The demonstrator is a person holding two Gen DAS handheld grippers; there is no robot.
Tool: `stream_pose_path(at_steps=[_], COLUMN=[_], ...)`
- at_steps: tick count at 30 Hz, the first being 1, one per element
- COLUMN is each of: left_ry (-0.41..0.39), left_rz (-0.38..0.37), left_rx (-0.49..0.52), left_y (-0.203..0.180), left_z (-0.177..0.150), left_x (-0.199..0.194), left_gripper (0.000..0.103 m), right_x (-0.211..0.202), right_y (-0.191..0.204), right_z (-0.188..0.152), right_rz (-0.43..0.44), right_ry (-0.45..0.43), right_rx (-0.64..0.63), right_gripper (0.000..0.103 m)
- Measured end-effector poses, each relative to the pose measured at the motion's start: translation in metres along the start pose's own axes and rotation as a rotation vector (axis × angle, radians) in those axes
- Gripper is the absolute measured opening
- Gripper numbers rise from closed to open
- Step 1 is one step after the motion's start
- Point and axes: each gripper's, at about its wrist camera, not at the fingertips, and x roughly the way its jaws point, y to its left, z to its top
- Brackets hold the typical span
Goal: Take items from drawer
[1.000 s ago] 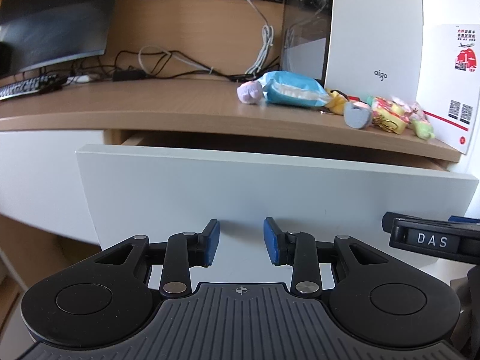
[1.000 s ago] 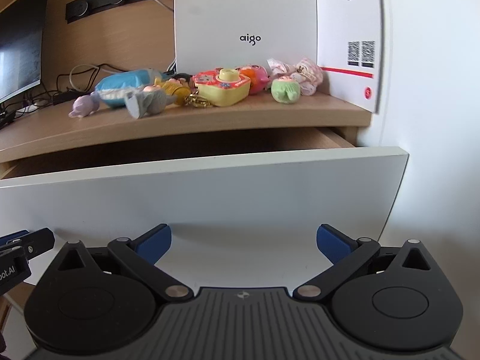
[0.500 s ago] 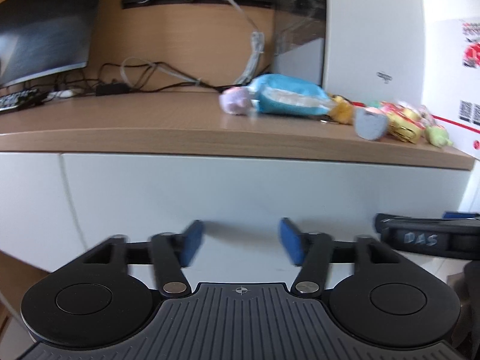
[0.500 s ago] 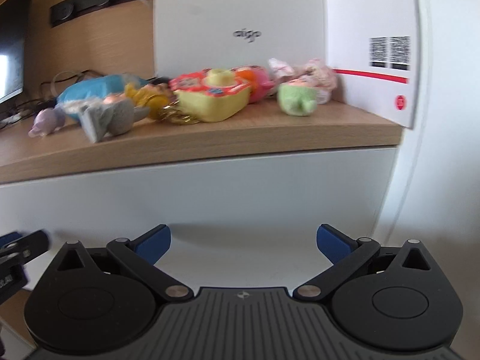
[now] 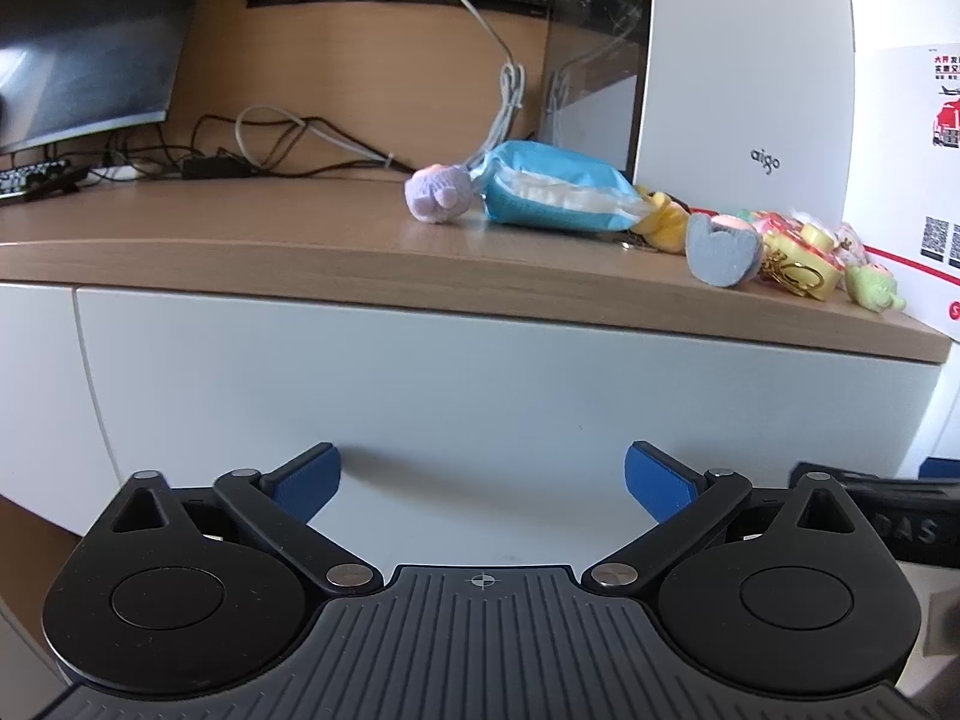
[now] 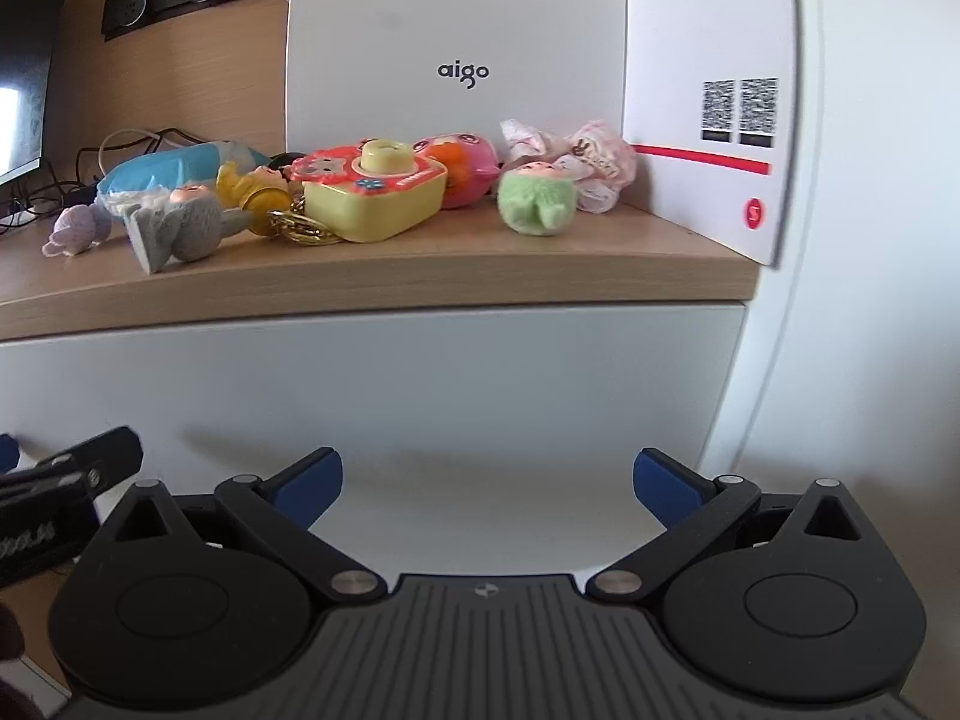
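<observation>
My left tongs (image 5: 483,474) have just been opening and gape empty, my right tongs (image 6: 487,477) likewise released, both close before the smooth white drawer (image 5: 480,384) front, flush under the wooden desk (image 5: 240,252) carrying fuzzy plush toys (image 6: 537,204).

A wooden desktop (image 6: 420,264) is stretching above and ahead of both grippers, carrying toys: a yellow camera (image 6: 372,198), a green plush (image 6: 537,198), a grey plush (image 6: 180,228) (tipped over), and a blue pack (image 5: 552,192).
</observation>
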Motion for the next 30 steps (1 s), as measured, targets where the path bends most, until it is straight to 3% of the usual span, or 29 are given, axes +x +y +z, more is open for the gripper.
stream_pose_path(at_steps=[5,10,18,24,30], left_ry=[0.036,0.092,0.13,0.12,0.106], left_rz=[0.084,0.134,0.121,0.13,0.138], left_rx=[0.045,0.031,0.029,0.026,0.034], left_y=[0.007,0.016,0.001,-0.005,-0.003], left_z=[-0.009,-0.023,-0.045,-0.05,-0.047], left_x=[-0.034,-0.095,-0.18,-0.208,-0.218], left_gripper=[0.103,0.103,0.103,0.103,0.103], right_x=[-0.024,-0.065,-0.147,-0.188,-0.2], right_y=[-0.007,-0.012,-0.01,-0.012,-0.009], right_z=[-0.013,-0.031,-0.068,-0.081,-0.077], right_rz=[-0.002,0.017,0.053,0.076,0.088], right_ry=[0.036,0.067,0.082,0.065,0.052], right_rx=[0.045,0.106,0.075,-0.023,-0.014], right_gripper=[0.103,0.103,0.103,0.103,0.103])
